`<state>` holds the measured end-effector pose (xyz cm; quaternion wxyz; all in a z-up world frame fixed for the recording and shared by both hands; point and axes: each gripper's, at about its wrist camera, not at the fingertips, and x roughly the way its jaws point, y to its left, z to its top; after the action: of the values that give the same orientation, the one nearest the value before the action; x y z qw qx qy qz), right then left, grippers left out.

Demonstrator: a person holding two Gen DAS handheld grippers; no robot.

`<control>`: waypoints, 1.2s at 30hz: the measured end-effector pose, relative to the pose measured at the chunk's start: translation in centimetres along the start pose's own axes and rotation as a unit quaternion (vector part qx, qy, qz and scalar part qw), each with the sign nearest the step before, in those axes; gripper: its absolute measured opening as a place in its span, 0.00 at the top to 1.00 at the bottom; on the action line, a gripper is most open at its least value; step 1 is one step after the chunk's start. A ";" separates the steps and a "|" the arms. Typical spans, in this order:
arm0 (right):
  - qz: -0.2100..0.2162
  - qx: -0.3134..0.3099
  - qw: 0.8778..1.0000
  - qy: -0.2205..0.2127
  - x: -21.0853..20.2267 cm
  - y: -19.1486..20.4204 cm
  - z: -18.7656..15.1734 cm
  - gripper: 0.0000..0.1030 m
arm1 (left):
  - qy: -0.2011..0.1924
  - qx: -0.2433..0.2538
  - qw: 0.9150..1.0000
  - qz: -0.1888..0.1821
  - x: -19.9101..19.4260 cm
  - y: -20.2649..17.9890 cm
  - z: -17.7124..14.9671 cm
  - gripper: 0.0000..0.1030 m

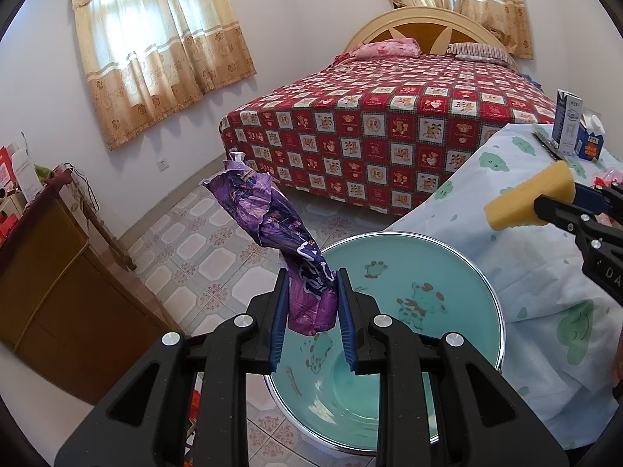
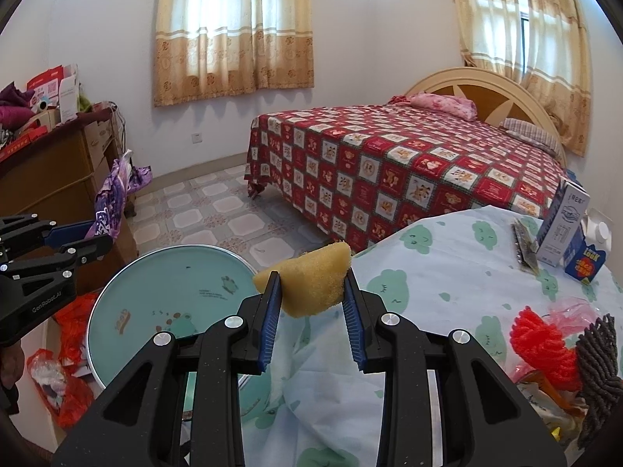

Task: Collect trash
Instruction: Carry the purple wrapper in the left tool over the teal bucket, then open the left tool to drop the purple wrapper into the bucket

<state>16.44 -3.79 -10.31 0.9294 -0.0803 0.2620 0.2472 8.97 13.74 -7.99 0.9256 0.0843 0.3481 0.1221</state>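
L claw (image 1: 313,292) grips purple wrapper (image 1: 272,229) over teal basin (image 1: 486,292); R claw (image 2: 313,292) grips yellow sponge (image 2: 311,278).

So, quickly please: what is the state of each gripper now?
Left gripper: closed on the purple wrapper.
Right gripper: closed on the yellow sponge.

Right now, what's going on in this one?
A person with a claw in each hand is collecting trash. The left claw is shut on a crumpled purple wrapper, held over the teal basin on the floor. The right claw grips a yellow sponge above the edge of the cloth-covered table, beside the basin. Neither has been dropped in; cartons and yarn remain on the table.
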 end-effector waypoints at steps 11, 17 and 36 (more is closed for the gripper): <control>0.007 -0.004 1.000 0.003 0.1 0.4 0.0 0.69 | -0.001 0.001 1.000 -0.010 -0.2 -0.5 -0.2 0.75; 0.012 -0.009 1.000 0.004 0.1 0.8 0.0 0.69 | -0.001 0.003 1.000 -0.013 -0.3 -0.8 -0.2 0.74; 0.022 -0.006 1.000 0.011 -0.2 0.6 -0.5 0.39 | -0.017 0.003 0.999 -0.031 -1.5 -1.1 -0.1 0.48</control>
<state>15.78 -3.44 -10.64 0.9205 -0.0827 0.2719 0.2680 8.02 12.24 -7.36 0.9343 0.0784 0.3355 0.0911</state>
